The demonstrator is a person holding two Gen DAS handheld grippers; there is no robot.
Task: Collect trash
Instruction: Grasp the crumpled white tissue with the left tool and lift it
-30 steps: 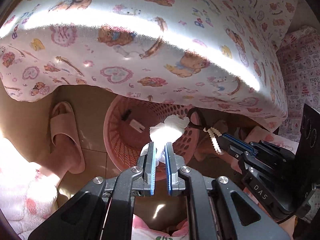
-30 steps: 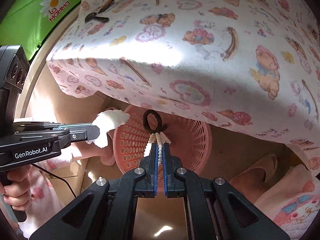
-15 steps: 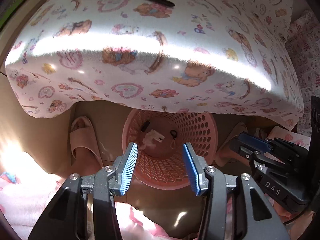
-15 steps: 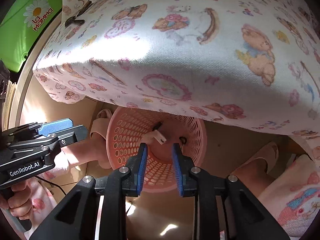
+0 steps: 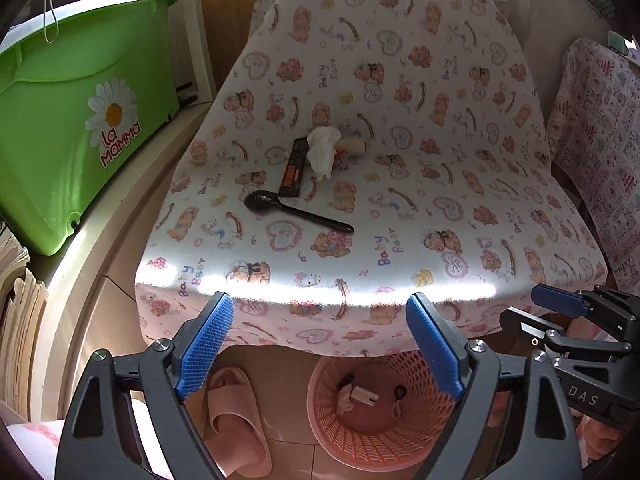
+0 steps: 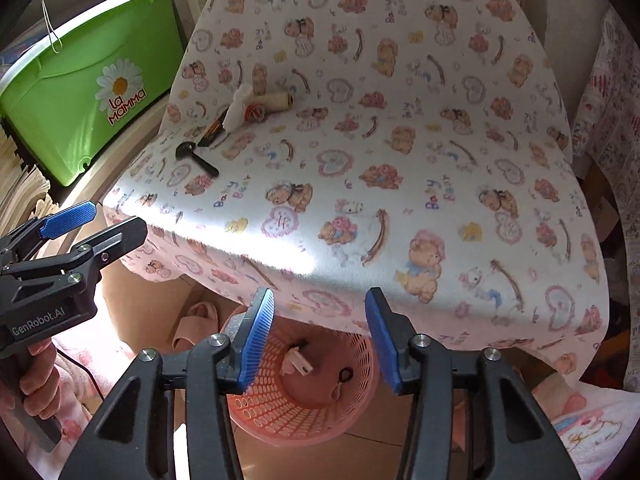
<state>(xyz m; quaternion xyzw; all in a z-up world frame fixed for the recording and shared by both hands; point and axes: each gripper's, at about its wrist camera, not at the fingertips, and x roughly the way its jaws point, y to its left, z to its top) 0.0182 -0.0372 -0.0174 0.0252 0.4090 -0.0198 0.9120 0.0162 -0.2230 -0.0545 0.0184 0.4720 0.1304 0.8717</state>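
Left gripper (image 5: 320, 344), lower centre of its own view: blue pads spread wide, nothing between them. Right gripper (image 6: 318, 336), lower centre of its view: pads also apart and empty, a narrower gap than the left.

Directly below both, at frame bottom: pink basket (image 5: 372, 408) on the tiled floor, partly under the overhanging edge of the bear-print cloth (image 5: 400, 160). A few small bits already lie in its bottom. A pink slipper (image 5: 236, 412) sits just left of it.

Remaining trash is on the cloth, centre to upper-centre of the left view:
- black plastic spoon (image 5: 296, 210), nearest the front edge, bowl to the left, handle running right.
- dark wrapper (image 5: 294, 168), just above the spoon.
- crumpled white tissue (image 5: 322, 152), touching the wrapper's upper right.
- pale roll (image 5: 354, 146) and something small and orange, partly hidden behind the tissue.

In the right view the same cluster is small, upper left. Green tub (image 5: 72, 120) at far left; not part of this.

Judgement: the step in hand is the reach for the next pieces. Spoon is thin and flat on soft fabric, so come low, straddle the handle across its width, and avoid pinching cloth with it. Tissue will compress; close fully. Taking spoon and tissue with separate grippers looks feasible, since they lie apart.
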